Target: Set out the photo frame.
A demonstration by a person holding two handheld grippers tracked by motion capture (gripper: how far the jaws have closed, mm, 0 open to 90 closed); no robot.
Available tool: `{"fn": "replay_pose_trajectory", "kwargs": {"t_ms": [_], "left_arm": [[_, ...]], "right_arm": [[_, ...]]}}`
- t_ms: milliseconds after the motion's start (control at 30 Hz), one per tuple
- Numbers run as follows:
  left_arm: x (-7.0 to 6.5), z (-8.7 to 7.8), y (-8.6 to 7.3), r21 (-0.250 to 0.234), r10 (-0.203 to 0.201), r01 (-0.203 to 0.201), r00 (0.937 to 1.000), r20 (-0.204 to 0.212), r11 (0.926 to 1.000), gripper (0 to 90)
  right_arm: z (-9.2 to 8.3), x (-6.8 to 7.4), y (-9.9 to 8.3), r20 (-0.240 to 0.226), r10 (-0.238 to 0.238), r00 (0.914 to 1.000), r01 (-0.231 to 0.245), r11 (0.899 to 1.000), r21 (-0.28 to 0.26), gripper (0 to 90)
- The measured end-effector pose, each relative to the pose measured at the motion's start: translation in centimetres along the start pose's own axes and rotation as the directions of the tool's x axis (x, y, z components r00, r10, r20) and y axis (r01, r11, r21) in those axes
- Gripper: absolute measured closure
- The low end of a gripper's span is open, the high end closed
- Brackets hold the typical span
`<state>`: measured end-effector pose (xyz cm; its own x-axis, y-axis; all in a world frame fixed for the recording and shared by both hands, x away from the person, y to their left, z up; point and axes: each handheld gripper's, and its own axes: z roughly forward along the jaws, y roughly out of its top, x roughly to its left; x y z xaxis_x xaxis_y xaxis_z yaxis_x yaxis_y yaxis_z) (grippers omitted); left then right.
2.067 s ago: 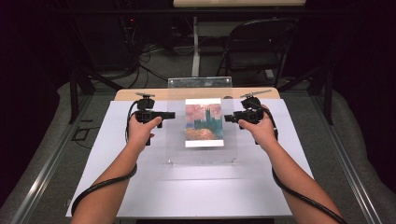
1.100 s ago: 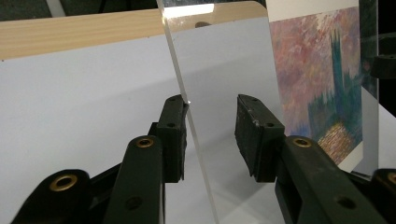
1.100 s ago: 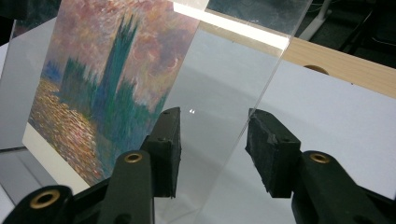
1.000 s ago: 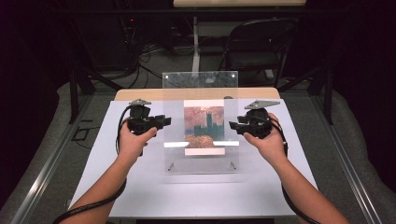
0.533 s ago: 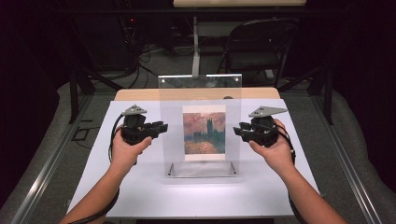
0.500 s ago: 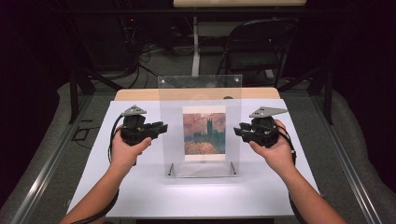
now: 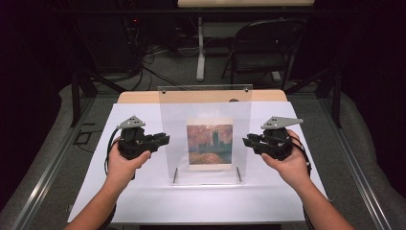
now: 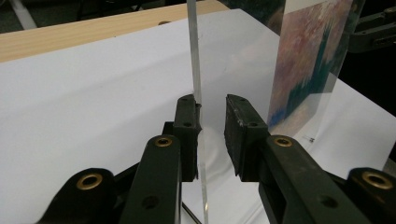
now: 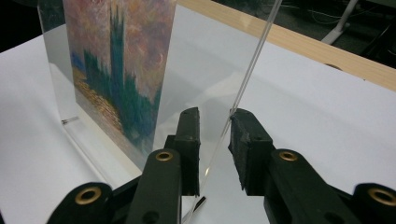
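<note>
On the white bench (image 7: 143,201), an upright acrylic picture frame (image 7: 206,115); we straddle its side edges with left tool (image 7: 163,140) and right tool (image 7: 248,142), jaws narrowing, not clamped. Next: pinch both edges evenly.

The clear acrylic frame (image 7: 205,134) stands upright mid-table as the one barrier, its painting print (image 7: 209,144) blocking no further room. Left of the frame, the left gripper (image 7: 160,140) occupies the space at its edge; its jaws, which have just been closing, straddle that edge. Right of the frame, the right gripper (image 7: 249,142) does likewise. In front of the frame, the white table sheet (image 7: 201,201) lies bare; behind it, a wooden strip (image 7: 139,97) is bare too.
</note>
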<state>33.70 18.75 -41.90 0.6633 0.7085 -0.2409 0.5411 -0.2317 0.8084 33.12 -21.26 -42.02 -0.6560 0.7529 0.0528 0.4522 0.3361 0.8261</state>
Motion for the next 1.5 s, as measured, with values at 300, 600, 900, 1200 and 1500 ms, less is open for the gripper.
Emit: {"fn": "replay_pose_trajectory", "kwargs": {"t_ms": [300,600,900,1200,1500], "left_arm": [[-0.9,-0.9,-1.4,-0.016,0.004,-0.004,0.9994,0.035,0.9999,73.6],[-1.7,-1.2,-2.0,-0.003,0.035,-0.035,0.9983,0.046,0.9994,69.8],[-1.6,-0.9,-2.2,-0.001,0.009,-0.009,0.9984,0.055,1.0,67.0],[-1.5,-0.9,-2.1,0.004,-0.002,0.001,0.9987,0.051,1.0,58.2],[-1.3,-1.3,-2.2,0.013,-0.01,0.01,0.9994,0.033,0.9999,41.0]], "right_arm": [[-1.0,0.9,-1.0,-0.041,0.007,0.9991,-0.007,1.0,-0.002,71.7],[-1.6,1.6,-1.9,-0.065,0.011,0.9978,-0.013,1.0,-0.021,68.8],[-1.5,1.5,-2.0,-0.081,0.023,0.9964,-0.024,1.0,-0.019,67.8],[-1.5,1.6,-1.9,-0.09,0.02,0.9958,-0.021,1.0,-0.021,61.2],[-1.5,1.7,-1.9,-0.087,0.021,0.996,-0.025,0.999,-0.043,43.5]]}}
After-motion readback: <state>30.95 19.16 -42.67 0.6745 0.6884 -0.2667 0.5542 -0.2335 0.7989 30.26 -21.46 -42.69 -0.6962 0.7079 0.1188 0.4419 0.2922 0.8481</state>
